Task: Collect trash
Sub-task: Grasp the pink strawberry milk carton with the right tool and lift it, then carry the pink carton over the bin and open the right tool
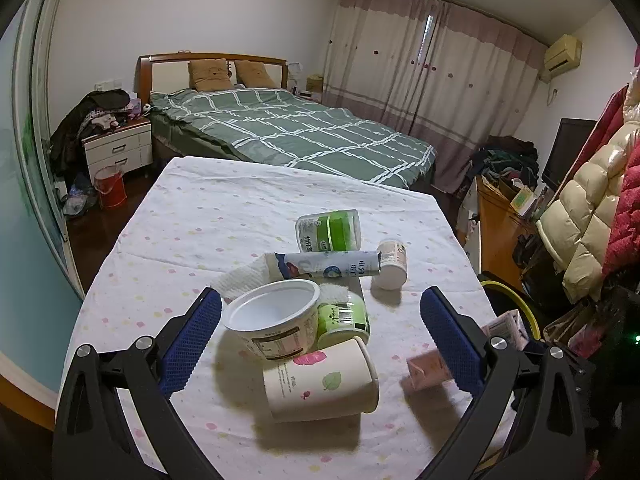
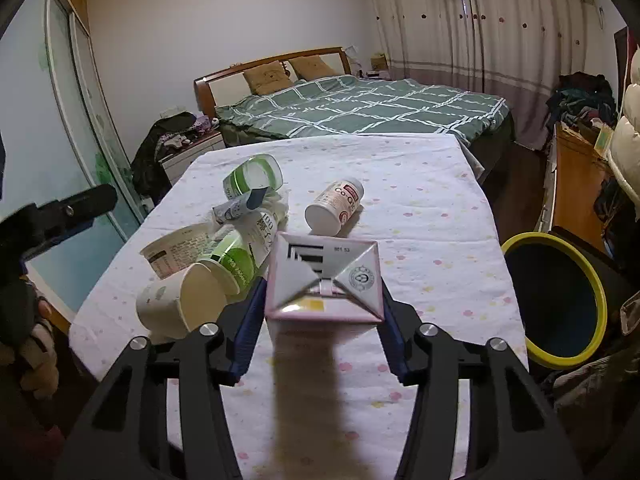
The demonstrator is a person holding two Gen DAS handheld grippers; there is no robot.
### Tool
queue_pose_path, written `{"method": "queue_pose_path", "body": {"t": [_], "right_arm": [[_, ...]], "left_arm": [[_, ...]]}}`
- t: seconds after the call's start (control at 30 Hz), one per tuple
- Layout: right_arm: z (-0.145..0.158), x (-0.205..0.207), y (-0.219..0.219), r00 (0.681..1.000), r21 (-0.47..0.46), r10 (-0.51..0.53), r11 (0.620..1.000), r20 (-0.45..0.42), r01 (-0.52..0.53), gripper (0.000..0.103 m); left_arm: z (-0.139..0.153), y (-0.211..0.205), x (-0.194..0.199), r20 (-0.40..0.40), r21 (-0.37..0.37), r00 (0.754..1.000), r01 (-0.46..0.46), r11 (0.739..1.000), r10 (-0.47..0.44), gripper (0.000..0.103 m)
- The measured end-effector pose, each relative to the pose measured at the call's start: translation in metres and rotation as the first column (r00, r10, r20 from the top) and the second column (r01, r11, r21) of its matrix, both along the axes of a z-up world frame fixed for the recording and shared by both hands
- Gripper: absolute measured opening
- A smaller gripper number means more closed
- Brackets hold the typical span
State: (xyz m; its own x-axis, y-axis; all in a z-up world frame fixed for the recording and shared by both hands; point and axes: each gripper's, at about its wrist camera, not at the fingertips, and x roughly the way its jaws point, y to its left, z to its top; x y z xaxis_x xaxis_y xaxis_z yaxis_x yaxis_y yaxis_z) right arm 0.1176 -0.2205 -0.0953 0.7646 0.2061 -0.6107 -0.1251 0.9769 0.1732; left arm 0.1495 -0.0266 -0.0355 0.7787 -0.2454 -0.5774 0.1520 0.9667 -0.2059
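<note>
A heap of trash lies on the table [image 1: 192, 216]: a paper cup [image 1: 320, 380] on its side, a white tub [image 1: 274, 322], green-labelled cups [image 1: 330, 230], a flattened carton [image 1: 324, 266] and a white pill bottle [image 1: 392, 264]. My left gripper [image 1: 320, 316] is open, its jaws on either side of the tub and cup. My right gripper [image 2: 322, 300] is shut on a pink milk carton [image 2: 324, 280], held above the table. The carton and the right gripper's finger also show at the right in the left wrist view [image 1: 430, 368].
A black bin with a yellow rim [image 2: 560, 296] stands off the table's right edge. A bed [image 1: 288, 128] lies beyond the table. A nightstand [image 1: 118, 148] and a red bucket [image 1: 109, 186] stand at the left. Coats [image 1: 592, 208] hang at the right.
</note>
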Motion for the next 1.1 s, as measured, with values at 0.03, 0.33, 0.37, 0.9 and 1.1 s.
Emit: {"method": "queue_pose_path", "body": {"t": [0.03,0.33,0.37,0.9,1.1], "right_arm": [[0.001,-0.002,-0.001,1.0,0.003,0.001,1.0,0.001,-0.001,0.05],[0.005,-0.007,-0.015,1.0,0.022,-0.014,1.0,0.005,0.014,0.049],[0.005,-0.007,-0.018,1.0,0.026,-0.019,0.999,0.006,0.019,0.049],[0.007,-0.01,-0.134,0.94,0.035,-0.337,0.941,0.048,0.336,0.049],[-0.002,-0.003,-0.196,0.874,0.033,-0.484,0.875,0.035,0.483,0.05]], "left_arm": [[0.0,0.0,0.0,0.0,0.0,1.0,0.001,1.0,-0.001,0.098],[-0.001,-0.01,0.0,-0.009,0.009,1.0,0.02,1.0,-0.02,0.098],[-0.002,-0.011,0.0,-0.01,0.01,1.0,0.023,1.0,-0.023,0.098],[-0.001,-0.041,-0.002,-0.017,0.051,0.998,0.065,0.997,-0.065,0.098],[-0.001,-0.052,-0.004,-0.019,0.067,0.996,0.083,0.994,-0.082,0.098]]}}
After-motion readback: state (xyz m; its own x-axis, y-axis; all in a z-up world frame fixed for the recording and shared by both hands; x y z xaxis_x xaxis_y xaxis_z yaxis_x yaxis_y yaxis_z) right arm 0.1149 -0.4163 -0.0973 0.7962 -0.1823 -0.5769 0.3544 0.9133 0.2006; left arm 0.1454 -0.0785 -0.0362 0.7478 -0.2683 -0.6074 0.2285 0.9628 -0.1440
